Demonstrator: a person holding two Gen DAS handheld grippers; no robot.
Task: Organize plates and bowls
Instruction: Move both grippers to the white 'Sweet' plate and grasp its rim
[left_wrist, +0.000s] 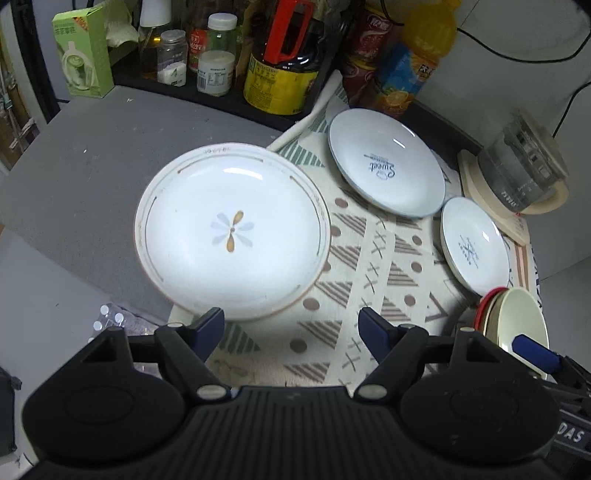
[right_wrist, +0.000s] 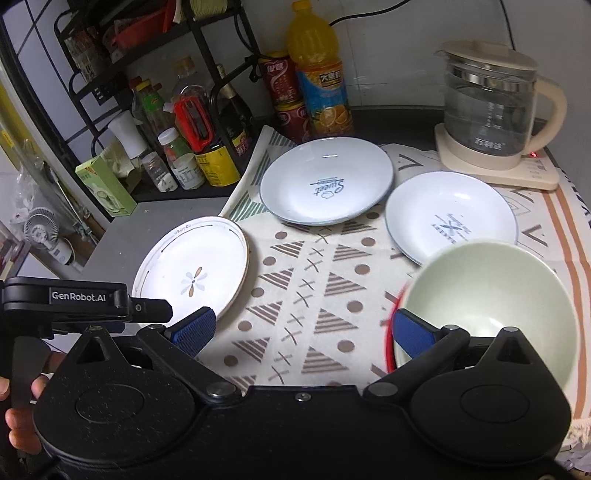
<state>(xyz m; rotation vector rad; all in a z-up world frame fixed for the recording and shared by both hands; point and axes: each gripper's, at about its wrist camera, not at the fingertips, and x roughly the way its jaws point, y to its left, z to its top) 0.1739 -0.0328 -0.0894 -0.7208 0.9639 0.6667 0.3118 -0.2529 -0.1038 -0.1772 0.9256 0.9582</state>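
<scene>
On the bench's patterned cloth (right_wrist: 325, 295) lie three plates: the flower plate (left_wrist: 232, 230) at the cloth's left edge, half on bare bench, the "Sweet" plate (right_wrist: 327, 181) toward the back, the third plate (right_wrist: 450, 218) to its right. Stacked bowls (right_wrist: 491, 302) sit at the front right. My left hand-held gripper (left_wrist: 291, 330) and right hand-held gripper (right_wrist: 301, 330) both hang released, grasping nothing.

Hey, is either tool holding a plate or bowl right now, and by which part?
Nothing is held. The left tool and the right tool are both open above the cloth, gripping neither plates nor bowls.
</scene>
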